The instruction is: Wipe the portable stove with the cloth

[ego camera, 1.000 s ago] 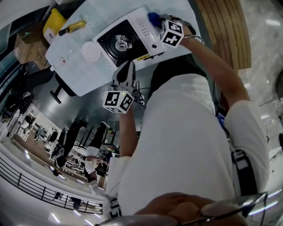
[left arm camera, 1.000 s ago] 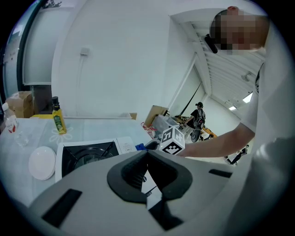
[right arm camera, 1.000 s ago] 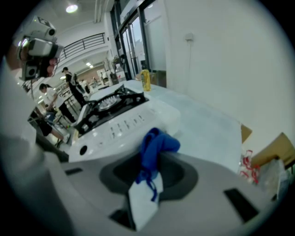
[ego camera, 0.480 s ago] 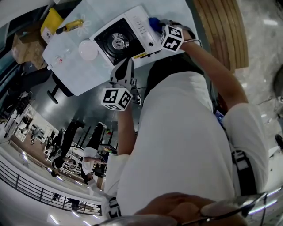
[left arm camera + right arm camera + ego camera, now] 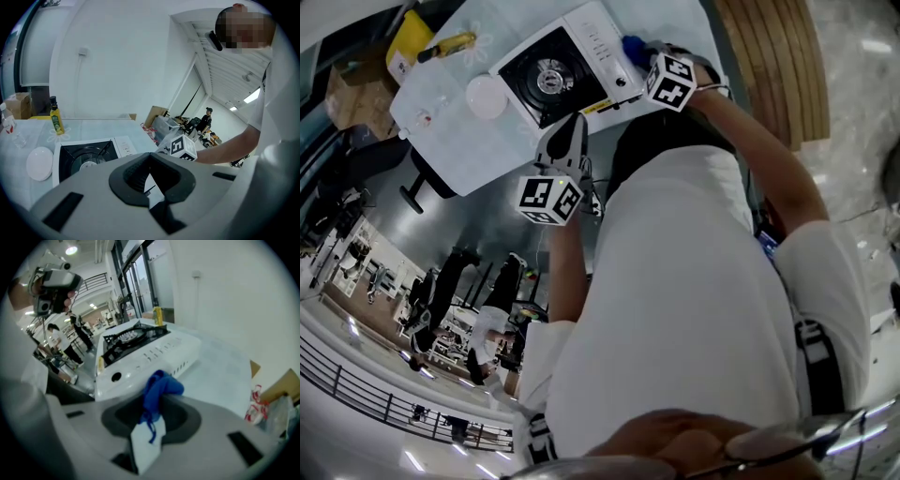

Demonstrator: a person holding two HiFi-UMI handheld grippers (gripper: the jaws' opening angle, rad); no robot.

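The white portable stove with its black burner top sits on a pale table; it also shows in the left gripper view and the right gripper view. My right gripper is shut on a bunched blue cloth beside the stove's control-panel end. Up close, the cloth pokes out between the right gripper's jaws, just short of the stove's knob side. My left gripper hangs off the table's near edge, below the stove. Seen along its own jaws, the left gripper is shut on nothing.
A white plate lies left of the stove, an oil bottle and a yellow box beyond it. A cardboard box and a chair stand off the table's left. People stand in the hall behind.
The right gripper with the cloth has shifted slightly along the stove's control end. The left gripper has held about the same place near the table edge.
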